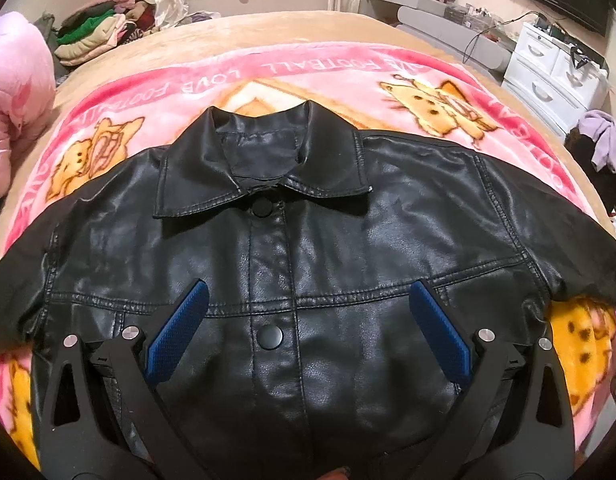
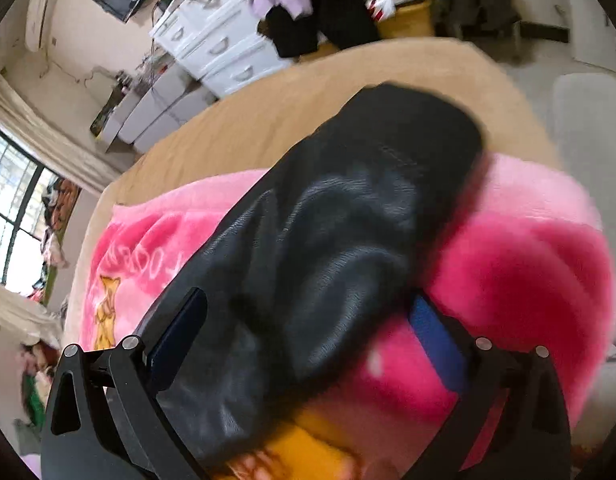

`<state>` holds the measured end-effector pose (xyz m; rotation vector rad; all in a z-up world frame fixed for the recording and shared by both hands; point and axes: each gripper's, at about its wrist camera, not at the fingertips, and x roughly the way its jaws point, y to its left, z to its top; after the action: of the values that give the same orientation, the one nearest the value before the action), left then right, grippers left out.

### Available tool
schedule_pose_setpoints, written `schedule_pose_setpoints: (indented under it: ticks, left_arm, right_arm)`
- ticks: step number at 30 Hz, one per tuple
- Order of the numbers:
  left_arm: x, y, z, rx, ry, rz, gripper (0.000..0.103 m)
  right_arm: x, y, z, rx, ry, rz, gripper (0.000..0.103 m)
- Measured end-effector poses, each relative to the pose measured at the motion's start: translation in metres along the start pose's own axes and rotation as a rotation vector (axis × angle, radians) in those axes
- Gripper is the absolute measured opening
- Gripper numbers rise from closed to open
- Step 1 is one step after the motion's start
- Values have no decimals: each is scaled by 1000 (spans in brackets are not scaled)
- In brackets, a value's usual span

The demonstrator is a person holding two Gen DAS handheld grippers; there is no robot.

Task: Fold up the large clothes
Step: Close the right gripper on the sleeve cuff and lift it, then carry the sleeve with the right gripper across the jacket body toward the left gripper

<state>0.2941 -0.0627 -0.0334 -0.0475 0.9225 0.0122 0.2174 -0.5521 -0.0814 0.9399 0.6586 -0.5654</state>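
Both grippers — left gripper [image 1: 308,300], right gripper [image 2: 308,312] — hover spread apart over black jacket [image 1: 328,220] on pink blanket [image 1: 308,76].

Black jacket [image 1: 308,248]: hem hidden beneath the left gripper [image 1: 308,312] frame and cut off at the bottom edge; both sleeve ends run out of the left wrist view. Right wrist view: sleeve [image 2: 328,232] and pink blanket [image 2: 528,272] motion-blurred; blanket lettering unreadable. Shelf items [image 1: 460,8] too small to identify.
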Motion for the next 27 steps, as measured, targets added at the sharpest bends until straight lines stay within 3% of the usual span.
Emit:
schedule_pose_setpoints:
  ticks: [1, 2, 3, 6, 11, 17, 27]
  left_arm:
    - [0, 0, 0, -2, 1, -2, 94]
    - [-1, 0, 0, -3, 1, -5, 94]
    - [-1, 0, 1, -4, 1, -6, 94]
    - [-5, 1, 2, -14, -4, -23, 94]
    - [-17, 5, 6, -32, -13, -64, 94]
    - [-40, 21, 16, -75, -47, -97, 94]
    - [-71, 70, 30, -166, -98, -160, 94]
  right_arm:
    - [0, 0, 3, 3, -19, 67, 98]
    - [-2, -1, 4, 8, -29, 108, 86]
    - [-3, -2, 6, 11, -33, 137, 52]
    - [-6, 0, 8, -5, -37, 254, 19]
    - [-30, 34, 1, -150, -70, 399, 11]
    - [-61, 91, -18, -344, -98, 528, 10]
    - [-96, 199, -69, -604, -29, 731, 7]
